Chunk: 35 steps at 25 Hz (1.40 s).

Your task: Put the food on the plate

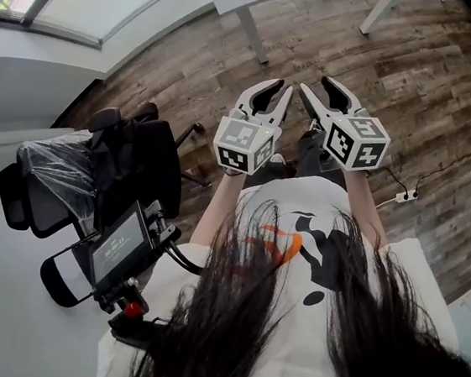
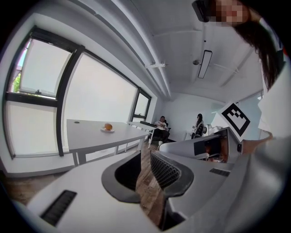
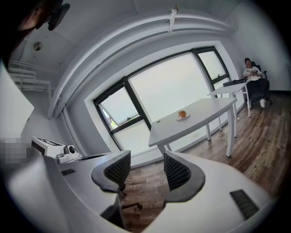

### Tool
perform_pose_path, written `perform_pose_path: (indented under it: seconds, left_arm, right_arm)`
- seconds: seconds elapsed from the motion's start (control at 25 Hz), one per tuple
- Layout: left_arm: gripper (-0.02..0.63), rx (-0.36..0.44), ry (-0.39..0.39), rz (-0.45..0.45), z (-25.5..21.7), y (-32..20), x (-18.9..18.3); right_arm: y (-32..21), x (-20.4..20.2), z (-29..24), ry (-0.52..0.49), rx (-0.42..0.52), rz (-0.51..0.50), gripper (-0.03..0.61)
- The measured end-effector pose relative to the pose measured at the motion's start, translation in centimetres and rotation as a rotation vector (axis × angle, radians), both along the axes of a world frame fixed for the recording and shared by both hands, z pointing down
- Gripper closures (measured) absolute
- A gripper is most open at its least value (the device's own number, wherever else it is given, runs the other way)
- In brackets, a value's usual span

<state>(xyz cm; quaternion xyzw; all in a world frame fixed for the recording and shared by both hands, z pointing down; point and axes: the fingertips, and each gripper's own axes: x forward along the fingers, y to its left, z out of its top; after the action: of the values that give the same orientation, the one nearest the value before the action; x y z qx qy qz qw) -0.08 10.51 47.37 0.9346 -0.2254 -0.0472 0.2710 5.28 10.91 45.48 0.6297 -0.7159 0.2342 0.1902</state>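
- Sitting on a white table [image 3: 200, 116] by the windows [image 3: 168, 86], well apart from both grippers, a small round orange piece of food [image 3: 182, 113] is seen. It appears to rest already on a shallow white plate [image 3: 183, 117], though at this range that cannot be made sure of.
- The left gripper [image 2: 144, 169] is held with its jaws apart. Only the wooden floor [image 2: 148, 200] is seen between them, and nothing is gripped.
- The right gripper [image 3: 143, 169] is likewise held spread and empty.
- The food is judged to be light, rounded and apt to roll, and perhaps thin-skinned. Its surface is too small to be read.
- It would best be taken from the sides, across its widest part. Pressure should be kept gentle, so that it is neither crushed nor squirted out from between the ribbed pads [image 3: 177, 170].
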Motion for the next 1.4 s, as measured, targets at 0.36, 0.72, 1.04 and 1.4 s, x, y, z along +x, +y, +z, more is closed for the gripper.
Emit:
perform_pose_path:
  seconds: [0.36, 0.72, 1.04, 1.4]
  left_arm:
    - [0.545, 0.007, 0.043, 0.032, -0.9, 1.3, 0.6]
    - [0.545, 0.018, 0.048, 0.038, -1.4, 1.3, 0.9]
    - [0.545, 0.012, 0.028, 0.031, -0.9, 1.1, 0.9]
    - [0.545, 0.003, 0.029, 0.002, -0.7, 0.2, 0.5]
  right_arm:
    - [2.3, 0.1, -0.5, 0.039, -0.005, 0.036, 0.341]
    - [2.9, 0.6, -0.7, 0.055, -0.014, 0.046, 0.341]
    - [2.5, 0.5, -0.1, 0.048, -0.033, 0.031, 0.341]
    - [1.6, 0.1, 0.5, 0.041, -0.053, -0.004, 0.341]
